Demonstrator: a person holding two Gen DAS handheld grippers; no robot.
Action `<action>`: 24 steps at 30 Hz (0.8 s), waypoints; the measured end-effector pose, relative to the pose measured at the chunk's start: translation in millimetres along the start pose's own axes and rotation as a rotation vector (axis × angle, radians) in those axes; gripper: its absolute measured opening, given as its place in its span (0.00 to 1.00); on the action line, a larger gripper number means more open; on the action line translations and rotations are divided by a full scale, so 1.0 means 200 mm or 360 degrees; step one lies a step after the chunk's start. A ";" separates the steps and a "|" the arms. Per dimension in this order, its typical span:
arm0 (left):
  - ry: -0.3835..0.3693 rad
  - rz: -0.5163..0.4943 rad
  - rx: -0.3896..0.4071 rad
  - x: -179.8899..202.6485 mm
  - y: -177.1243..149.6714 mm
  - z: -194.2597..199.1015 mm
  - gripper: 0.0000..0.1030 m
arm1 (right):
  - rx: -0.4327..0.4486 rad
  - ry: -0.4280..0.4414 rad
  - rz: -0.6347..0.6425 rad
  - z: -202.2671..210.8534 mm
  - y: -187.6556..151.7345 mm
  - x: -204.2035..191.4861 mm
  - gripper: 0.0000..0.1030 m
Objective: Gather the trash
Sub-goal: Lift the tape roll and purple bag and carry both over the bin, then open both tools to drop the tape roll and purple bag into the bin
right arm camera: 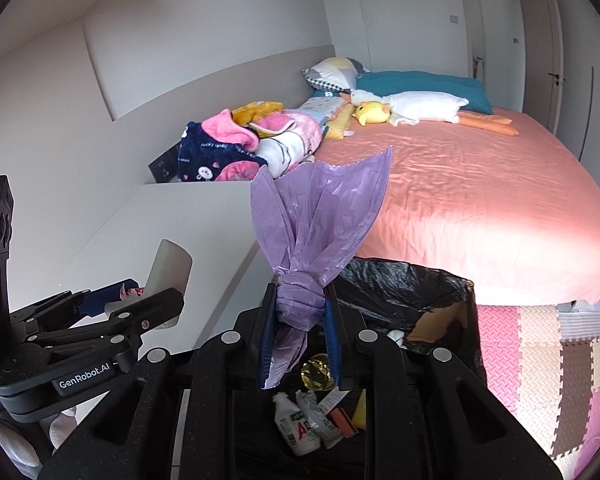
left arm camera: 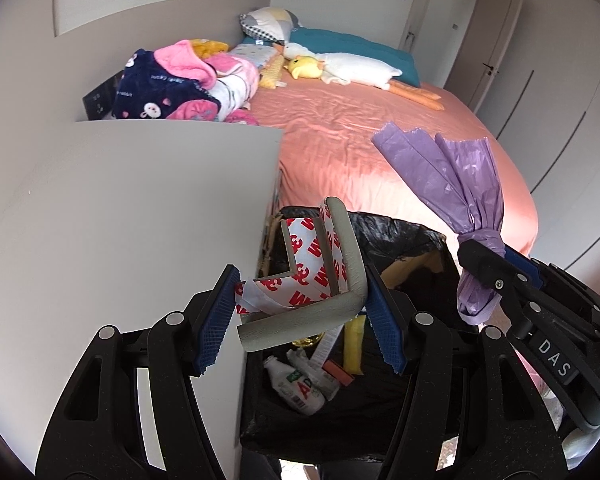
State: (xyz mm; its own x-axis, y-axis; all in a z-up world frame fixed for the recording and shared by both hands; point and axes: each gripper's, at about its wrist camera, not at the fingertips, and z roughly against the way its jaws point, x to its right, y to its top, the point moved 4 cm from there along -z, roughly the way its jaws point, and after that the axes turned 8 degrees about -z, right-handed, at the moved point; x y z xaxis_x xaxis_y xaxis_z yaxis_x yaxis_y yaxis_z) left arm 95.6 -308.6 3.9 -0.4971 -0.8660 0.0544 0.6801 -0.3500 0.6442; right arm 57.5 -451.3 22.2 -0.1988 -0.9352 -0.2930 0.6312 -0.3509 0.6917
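Observation:
My left gripper (left arm camera: pixel 300 300) is shut on a grey foam corner guard (left arm camera: pixel 332 280) with red-and-white tape backing, held above the trash bin (left arm camera: pixel 420 240), which is lined with a black bag. My right gripper (right arm camera: pixel 300 312) is shut on a bunched purple plastic bag (right arm camera: pixel 320 216), also above the bin (right arm camera: pixel 440 288). The right gripper with the purple bag (left arm camera: pixel 460 184) shows at the right of the left wrist view. The left gripper (right arm camera: pixel 140 296) shows at the left of the right wrist view. Inside the bin lie a white bottle (right arm camera: pixel 296 428), wrappers and a yellow item (left arm camera: pixel 354 344).
A white cabinet top (left arm camera: pixel 120 220) stands left of the bin. A bed with a salmon sheet (right arm camera: pixel 480 184) lies behind, with blankets (right arm camera: pixel 240 148), pillows and plush toys at its head. Foam floor mats (right arm camera: pixel 548 360) lie at the right.

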 end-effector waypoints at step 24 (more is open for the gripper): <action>-0.0151 -0.0183 -0.0022 0.28 0.00 -0.13 0.59 | 0.0002 -0.0151 -0.0151 0.00 -0.01 0.31 0.23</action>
State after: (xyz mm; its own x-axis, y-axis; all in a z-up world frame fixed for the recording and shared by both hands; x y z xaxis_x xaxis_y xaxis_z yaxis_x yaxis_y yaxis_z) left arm 81.7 -365.7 -12.4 -0.6203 -0.7826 0.0530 0.6228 -0.4502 0.6399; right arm 44.3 -508.5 2.4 -0.3277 -0.8980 -0.2937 0.6053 -0.4382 0.6645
